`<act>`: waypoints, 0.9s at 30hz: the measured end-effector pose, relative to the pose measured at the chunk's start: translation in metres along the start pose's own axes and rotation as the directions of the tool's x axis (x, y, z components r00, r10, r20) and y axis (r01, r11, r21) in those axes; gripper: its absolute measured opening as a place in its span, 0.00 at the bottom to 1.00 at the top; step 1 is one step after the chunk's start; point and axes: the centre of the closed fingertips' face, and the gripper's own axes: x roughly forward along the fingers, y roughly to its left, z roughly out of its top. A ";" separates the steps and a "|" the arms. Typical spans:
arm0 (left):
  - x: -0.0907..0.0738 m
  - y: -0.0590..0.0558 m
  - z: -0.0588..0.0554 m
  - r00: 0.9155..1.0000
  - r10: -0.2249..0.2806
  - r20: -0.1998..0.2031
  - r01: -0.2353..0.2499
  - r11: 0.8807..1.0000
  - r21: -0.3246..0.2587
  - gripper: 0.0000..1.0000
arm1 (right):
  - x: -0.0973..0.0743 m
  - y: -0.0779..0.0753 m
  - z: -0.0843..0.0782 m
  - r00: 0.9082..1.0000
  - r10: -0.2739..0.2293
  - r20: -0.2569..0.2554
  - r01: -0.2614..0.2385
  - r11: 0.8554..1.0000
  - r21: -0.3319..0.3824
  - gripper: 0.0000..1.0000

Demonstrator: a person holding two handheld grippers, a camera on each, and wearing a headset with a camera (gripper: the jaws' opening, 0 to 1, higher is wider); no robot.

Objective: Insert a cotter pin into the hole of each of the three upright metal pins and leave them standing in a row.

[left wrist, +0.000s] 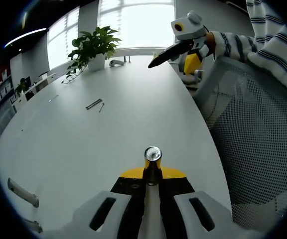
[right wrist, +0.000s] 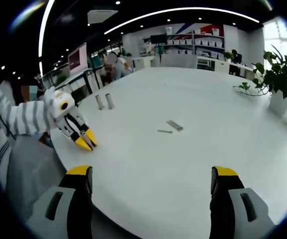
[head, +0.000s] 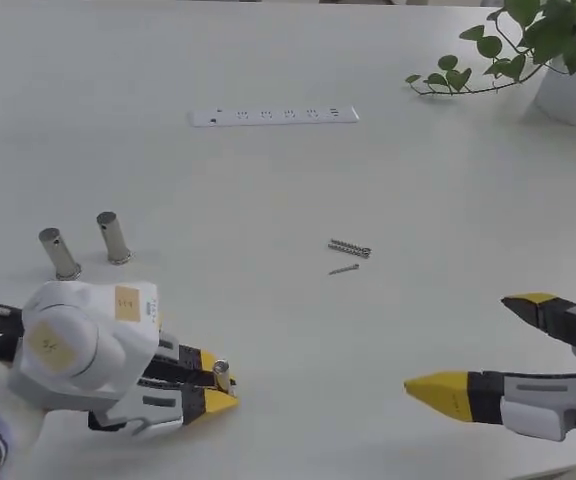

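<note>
Two metal pins (head: 114, 237) upright far left on surface (head: 268, 180). Left gripper (head: 220, 386) jaws clamped on third pin (head: 221, 373), held upright. Cotter pins (head: 349, 248) flat mid-surface, long axis roughly left-right, ahead-left of right gripper (head: 458, 343). Its jaws wide, empty; judged nearer, free for pickup.

We found no text we could read. The yellow sticker (head: 127, 303) on the left gripper (head: 222, 384) carried small dark marks, too tiny to make out, and the power strip (head: 273, 116) bore no legible print.
</note>
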 end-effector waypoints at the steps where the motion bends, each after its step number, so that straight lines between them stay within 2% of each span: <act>1: 0.000 0.000 0.000 1.000 0.001 0.001 -0.001 1.000 -0.003 0.07 | 0.000 0.000 0.000 1.000 -0.001 0.001 0.001 1.000 0.000 1.00; 5: 0.002 0.001 0.001 1.000 0.008 0.010 -0.007 0.999 -0.051 0.08 | 0.001 0.000 0.001 1.000 -0.001 0.002 0.001 1.000 0.003 1.00; 14: 0.002 0.002 0.000 1.000 0.012 0.013 -0.011 0.998 -0.062 0.09 | 0.003 0.003 0.000 1.000 0.007 -0.007 -0.007 1.000 -0.006 1.00; 23: -0.002 0.001 0.000 1.000 0.012 0.020 -0.011 0.997 -0.081 0.18 | 0.003 0.001 0.002 1.000 0.006 -0.008 -0.006 1.000 -0.012 1.00; 27: -0.004 -0.002 0.000 1.000 0.003 0.029 0.000 0.993 -0.122 0.22 | 0.004 -0.001 0.004 1.000 0.009 -0.010 -0.009 1.000 -0.019 1.00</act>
